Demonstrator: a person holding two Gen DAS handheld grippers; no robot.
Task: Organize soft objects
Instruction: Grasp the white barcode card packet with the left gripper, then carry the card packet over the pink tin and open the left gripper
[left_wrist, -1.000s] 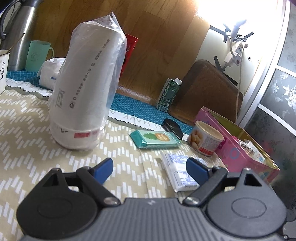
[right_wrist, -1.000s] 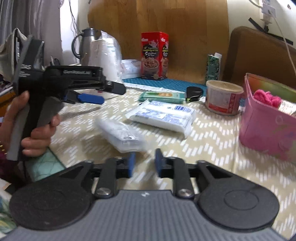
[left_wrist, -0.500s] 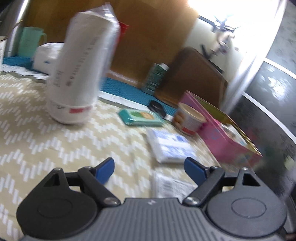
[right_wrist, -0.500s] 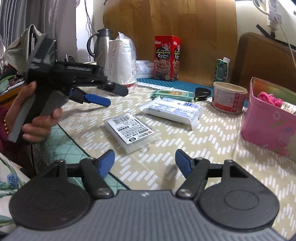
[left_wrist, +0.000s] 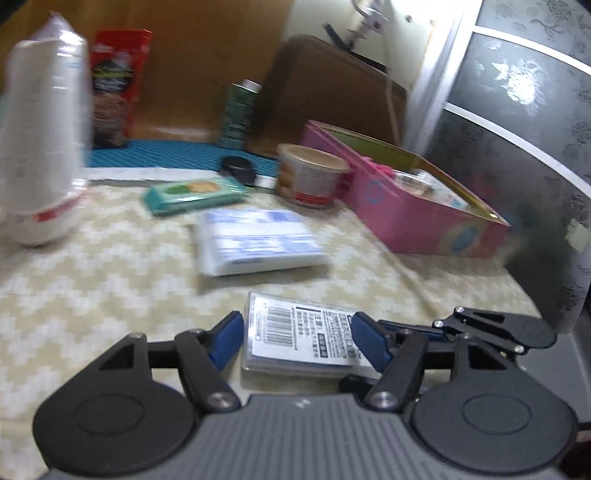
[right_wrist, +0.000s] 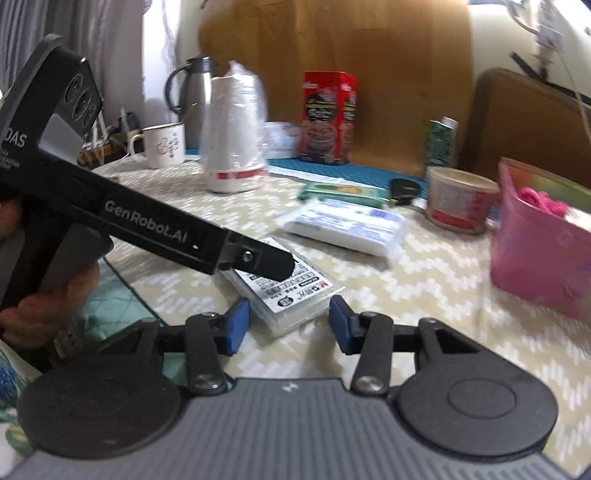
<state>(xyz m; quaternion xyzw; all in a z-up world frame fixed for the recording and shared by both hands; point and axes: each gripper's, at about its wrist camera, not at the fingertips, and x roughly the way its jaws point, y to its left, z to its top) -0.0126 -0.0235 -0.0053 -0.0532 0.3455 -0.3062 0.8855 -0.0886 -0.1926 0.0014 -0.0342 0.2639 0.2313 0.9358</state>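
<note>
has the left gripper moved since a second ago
Yes. The left gripper has swung right and come down toward the barcoded clear pack. The wrapped cup stack, standing in place, slid from view centre to the left edge.

Left gripper (left_wrist: 297, 338): swung away from the wrapped cup stack, now straddling the clear barcode packet (left_wrist: 303, 338) near the table's front edge, fingers spread either side.
Right gripper (right_wrist: 286, 323): went from nearly closed to spread, packet's near end between its fingers.

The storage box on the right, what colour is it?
Pink box, with a gold inner lining; clearest in the left wrist view.
</note>
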